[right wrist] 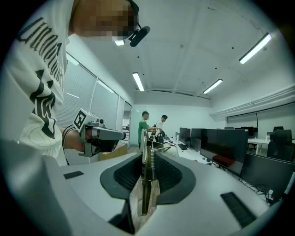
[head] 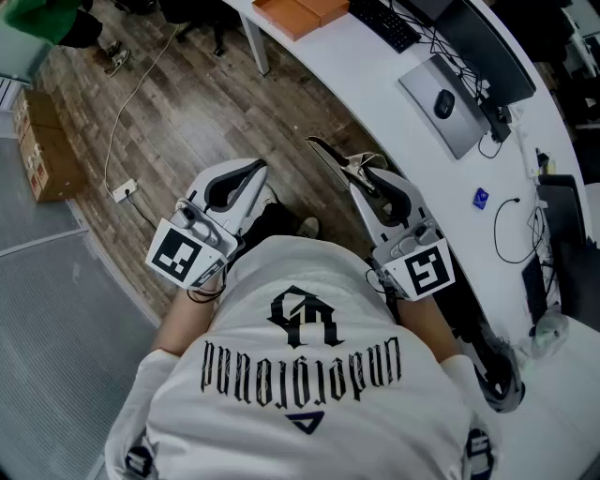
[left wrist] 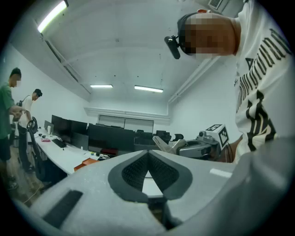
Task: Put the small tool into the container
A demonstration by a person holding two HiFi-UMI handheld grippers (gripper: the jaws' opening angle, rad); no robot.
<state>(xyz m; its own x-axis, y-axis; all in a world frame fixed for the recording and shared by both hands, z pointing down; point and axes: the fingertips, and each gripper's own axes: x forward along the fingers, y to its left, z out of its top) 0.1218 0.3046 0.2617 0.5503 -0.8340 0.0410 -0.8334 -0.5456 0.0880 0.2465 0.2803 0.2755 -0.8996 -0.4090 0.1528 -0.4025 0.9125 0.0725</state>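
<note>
While the person holds both grippers near the chest, only the right one carries anything.
At left, the left gripper [head: 251, 171] has its fingers [left wrist: 133, 171] clenched tip to tip around nothing. To its right, the right gripper [head: 364, 173] grasps the small tool [right wrist: 149, 144], a thin metal piece with a spring. It juts past the fingertips, in the air beside the white worktop [head: 375, 89].

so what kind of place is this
Most likely an open-plan office or lab: a long white desk with a keyboard and mouse, rows of dark monitors, and ceiling strip lights.
</note>
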